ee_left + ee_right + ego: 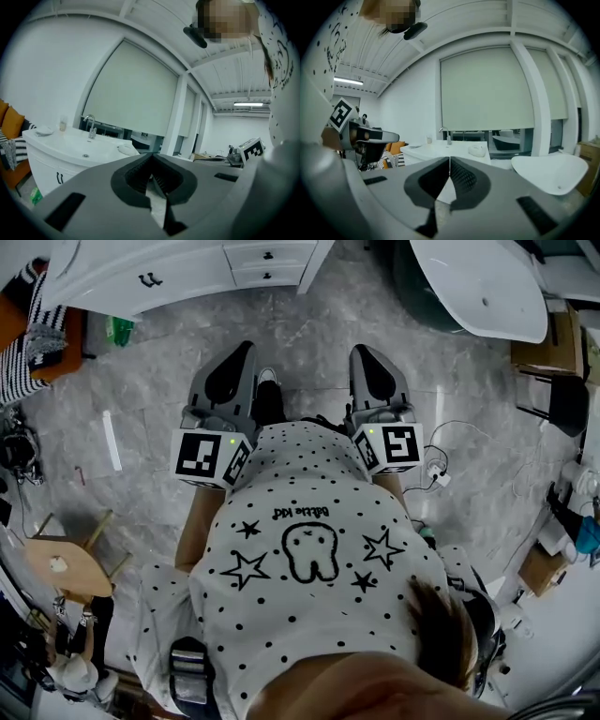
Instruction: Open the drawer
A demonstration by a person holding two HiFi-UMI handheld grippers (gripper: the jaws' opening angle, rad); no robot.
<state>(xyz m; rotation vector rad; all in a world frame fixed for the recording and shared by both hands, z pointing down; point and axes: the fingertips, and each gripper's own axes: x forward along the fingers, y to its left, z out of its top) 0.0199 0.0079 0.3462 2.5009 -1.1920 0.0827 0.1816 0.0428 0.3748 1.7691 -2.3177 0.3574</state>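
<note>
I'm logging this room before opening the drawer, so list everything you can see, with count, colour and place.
Vanity cabinet: one, white, top left of the head view.
Drawers: two seen, white with dark handles, at the cabinet's right end.
Faucet: one, metal, on the vanity top.
Tub: one, white, top right.
Stool: one, wooden, on the floor at left.
Striped cloth: one, black and white, far left.
Cardboard boxes: two, brown, right edge.
Left gripper: one, grey, shut, empty.
Right gripper: one, grey, shut, empty.
</note>
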